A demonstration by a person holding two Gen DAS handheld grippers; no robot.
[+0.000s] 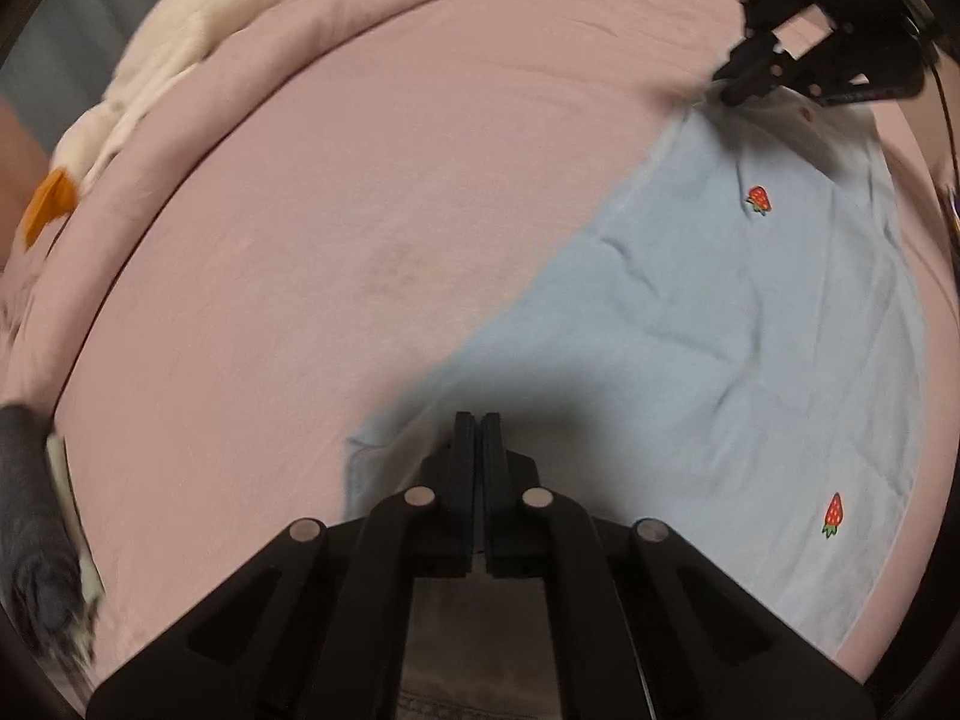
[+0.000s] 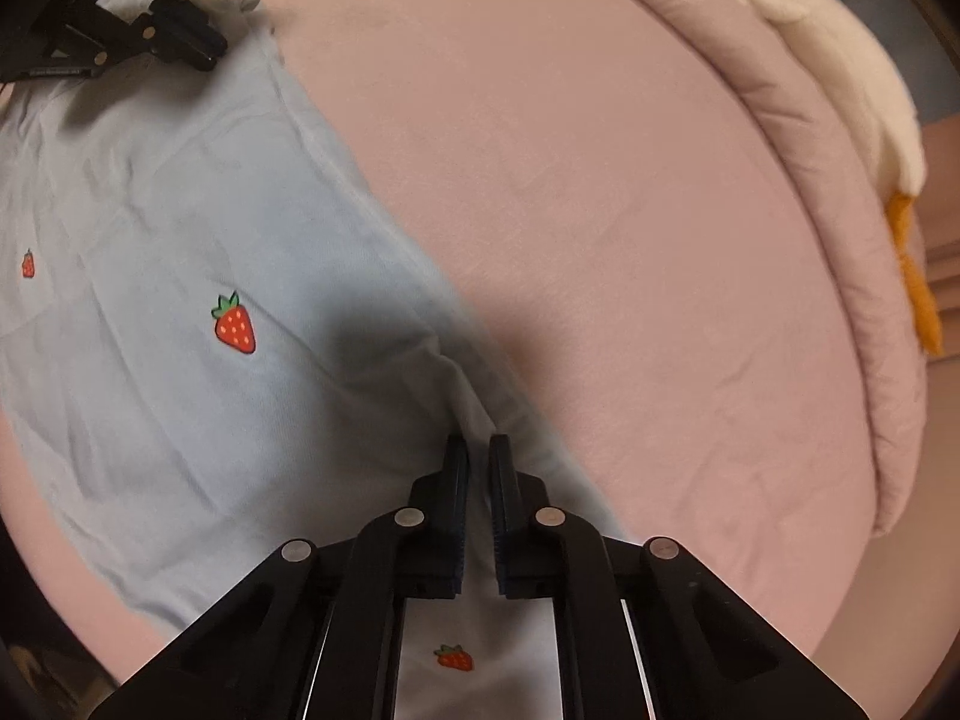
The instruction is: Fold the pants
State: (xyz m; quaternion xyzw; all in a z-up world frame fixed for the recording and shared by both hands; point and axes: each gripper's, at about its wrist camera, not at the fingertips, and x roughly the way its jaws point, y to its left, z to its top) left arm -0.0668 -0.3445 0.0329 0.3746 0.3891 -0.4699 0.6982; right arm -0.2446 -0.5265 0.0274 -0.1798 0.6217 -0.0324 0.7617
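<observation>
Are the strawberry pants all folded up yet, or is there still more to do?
Not yet. The light blue strawberry pants already lie flat in a long strip on the pink bed sheet. Right now the left gripper and the right gripper are each closed on an end of the strip. Still left: bringing one end over the other and smoothing it.

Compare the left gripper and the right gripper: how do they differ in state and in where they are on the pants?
The left gripper is shut completely; the right gripper shows a thin gap with cloth in it. They are at opposite ends of one long edge of the light blue pants. Both point down at the pants.
</observation>
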